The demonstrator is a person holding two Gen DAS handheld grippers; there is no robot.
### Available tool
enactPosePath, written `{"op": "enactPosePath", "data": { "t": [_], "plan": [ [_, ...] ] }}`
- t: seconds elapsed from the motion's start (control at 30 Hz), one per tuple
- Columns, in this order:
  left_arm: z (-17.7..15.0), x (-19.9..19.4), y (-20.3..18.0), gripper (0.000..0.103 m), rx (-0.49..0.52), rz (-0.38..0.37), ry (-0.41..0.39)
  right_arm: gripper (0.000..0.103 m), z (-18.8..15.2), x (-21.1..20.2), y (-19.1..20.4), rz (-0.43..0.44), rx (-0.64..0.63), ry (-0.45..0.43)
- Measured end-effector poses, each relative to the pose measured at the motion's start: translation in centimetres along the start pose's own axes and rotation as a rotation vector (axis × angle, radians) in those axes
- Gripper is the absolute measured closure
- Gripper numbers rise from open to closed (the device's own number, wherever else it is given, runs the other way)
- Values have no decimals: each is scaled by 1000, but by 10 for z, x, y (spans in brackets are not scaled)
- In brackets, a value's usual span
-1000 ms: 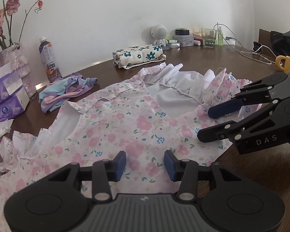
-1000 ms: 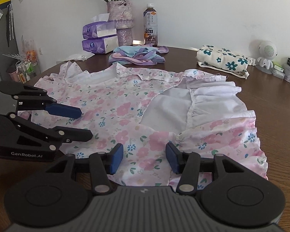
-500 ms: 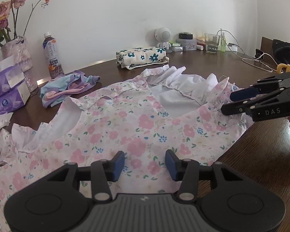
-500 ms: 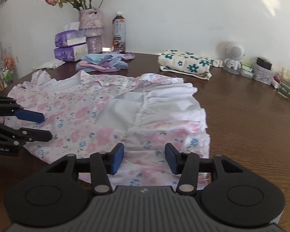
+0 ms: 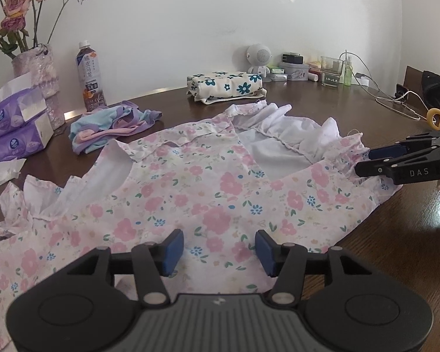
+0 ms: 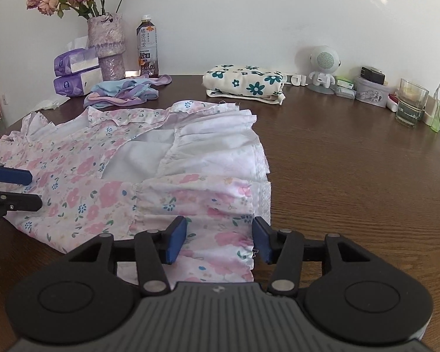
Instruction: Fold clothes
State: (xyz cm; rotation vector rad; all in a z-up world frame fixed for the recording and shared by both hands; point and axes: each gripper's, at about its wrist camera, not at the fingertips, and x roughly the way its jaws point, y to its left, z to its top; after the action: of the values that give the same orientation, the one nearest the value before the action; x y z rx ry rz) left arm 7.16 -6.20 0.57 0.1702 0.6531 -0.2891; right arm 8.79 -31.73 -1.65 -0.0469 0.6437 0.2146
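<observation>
Flowery pink dress (image 5: 190, 193) lies flat on the brown table (image 6: 352, 170). Left gripper (image 5: 219, 248) and right gripper (image 6: 219, 239) hover wide open over its near edge, holding nothing.

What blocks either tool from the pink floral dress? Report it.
Nothing visible. The left tool and right tool both sit open over the dress; the other clothes lie farther back.
</observation>
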Motion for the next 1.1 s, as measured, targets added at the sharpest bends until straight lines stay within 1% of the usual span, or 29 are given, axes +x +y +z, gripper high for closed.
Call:
{"op": "enactPosePath", "data": {
  "t": [0.1,0.23,0.27,0.3,0.33,0.37,0.4,0.5,0.6,0.77,0.87,0.93,0.97,1.0,1.03,1.07,1.1],
  "plan": [
    [-1,-15,5,51,-16,16,-35,52,0,-13,4,12,18,-38],
    [-8,-29,13,51,-38,26,-39,49,0,-28,23,59,-6,-71],
    [-10,-32,14,56,-39,28,-35,49,-1,-31,29,68,-20,-75],
    [-12,-34,15,63,-37,29,-31,49,-2,-32,33,74,-33,-76],
    [-15,-35,16,67,-36,30,-24,49,-3,-33,37,76,-45,-75],
    [-17,-34,16,73,-34,33,-16,49,-4,-33,41,78,-57,-75],
    [-19,-33,18,76,-38,35,-8,49,-5,-33,45,80,-69,-75],
    [-24,-27,22,76,-62,33,15,49,-7,-34,48,52,-93,-85],
    [-24,-26,24,76,-71,25,15,49,-8,-30,42,8,-94,-67],
    [-25,-27,25,76,-72,18,8,49,-12,-19,23,-50,-51,-19],
    [-27,-26,25,76,-71,17,3,49,-15,-15,14,-50,-15,0],
    [-27,-26,25,76,-72,14,1,49,-15,-18,11,-42,7,-6],
    [-27,-28,27,74,-79,4,-2,49,-14,-21,10,-42,14,-15],
    [-27,-29,28,70,-86,-7,-6,49,-13,-24,9,-43,20,-25],
    [-27,-34,31,67,-101,-22,-22,49,-11,-29,9,-44,27,-42],
    [-26,-40,32,60,-111,-29,-44,49,-8,-36,10,-45,29,-63],
    [-26,-49,35,50,-118,-27,-72,49,-5,-43,11,-44,28,-86]
  ]
}}
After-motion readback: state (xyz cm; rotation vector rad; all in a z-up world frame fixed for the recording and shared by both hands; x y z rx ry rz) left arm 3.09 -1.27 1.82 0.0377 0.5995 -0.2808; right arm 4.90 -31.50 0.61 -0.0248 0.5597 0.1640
